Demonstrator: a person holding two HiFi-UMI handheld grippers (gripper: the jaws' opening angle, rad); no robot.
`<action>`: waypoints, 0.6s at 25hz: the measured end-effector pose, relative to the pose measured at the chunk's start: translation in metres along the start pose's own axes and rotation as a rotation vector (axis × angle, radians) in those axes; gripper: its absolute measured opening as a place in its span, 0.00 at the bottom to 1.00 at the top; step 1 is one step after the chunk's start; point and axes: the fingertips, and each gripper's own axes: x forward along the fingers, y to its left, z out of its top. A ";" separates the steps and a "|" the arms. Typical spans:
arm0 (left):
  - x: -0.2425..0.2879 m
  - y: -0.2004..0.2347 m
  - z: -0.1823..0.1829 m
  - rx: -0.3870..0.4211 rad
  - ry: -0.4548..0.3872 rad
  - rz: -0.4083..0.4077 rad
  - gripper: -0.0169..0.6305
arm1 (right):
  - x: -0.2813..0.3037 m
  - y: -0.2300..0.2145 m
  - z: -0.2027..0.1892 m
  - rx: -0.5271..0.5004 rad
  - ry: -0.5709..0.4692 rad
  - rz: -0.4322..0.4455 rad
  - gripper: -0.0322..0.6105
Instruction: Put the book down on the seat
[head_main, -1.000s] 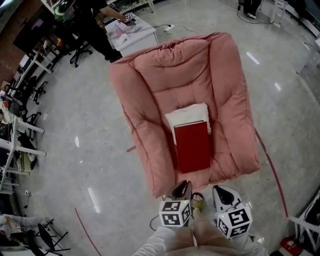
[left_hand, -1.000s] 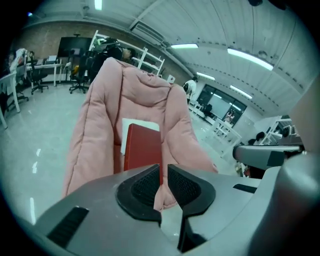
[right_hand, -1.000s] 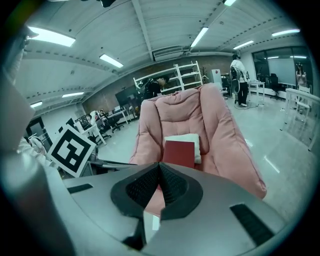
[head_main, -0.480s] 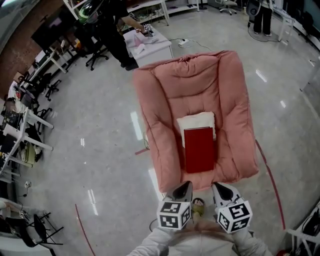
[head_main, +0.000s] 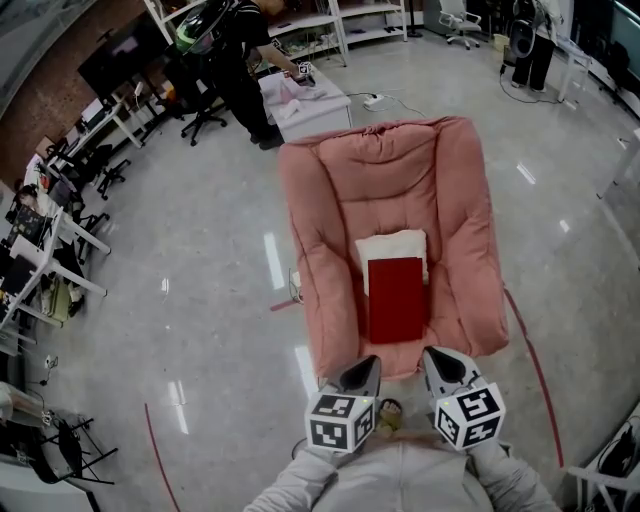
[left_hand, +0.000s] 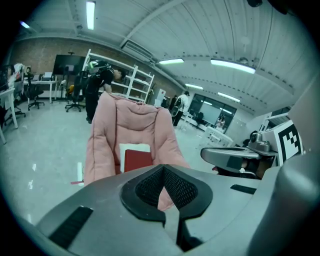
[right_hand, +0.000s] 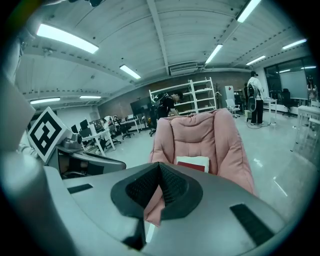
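A dark red book (head_main: 396, 298) lies flat on the pink padded seat (head_main: 330, 200), its far end resting on a white pillow (head_main: 385, 246). Nothing touches it. Both grippers are pulled back near my body, short of the seat's front edge. My left gripper (head_main: 358, 372) is shut with nothing held, and so is my right gripper (head_main: 442, 364). In the left gripper view the pads (left_hand: 150, 186) meet, with the book (left_hand: 137, 159) well beyond them. The right gripper view shows the seat (right_hand: 192, 135) and a strip of the book (right_hand: 191, 165) past its closed pads (right_hand: 172, 187).
A person (head_main: 235, 50) stands at a white table (head_main: 305, 95) just behind the seat. Desks and office chairs (head_main: 60, 230) line the left side. White shelves (head_main: 330, 20) stand at the back. A red line (head_main: 530, 350) runs along the floor right of the seat.
The seat and book look a little farther off and more centred than a second ago. Both grippers have stayed close to my body, apart from the book.
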 end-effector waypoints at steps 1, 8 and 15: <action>-0.003 -0.001 0.002 0.000 -0.008 0.000 0.04 | -0.002 0.001 0.001 -0.006 -0.006 0.002 0.06; -0.021 -0.001 0.002 0.016 -0.039 -0.004 0.04 | -0.008 0.018 0.004 -0.038 -0.039 0.018 0.06; -0.023 -0.008 0.001 0.032 -0.038 -0.007 0.04 | -0.016 0.020 0.001 -0.045 -0.035 0.019 0.06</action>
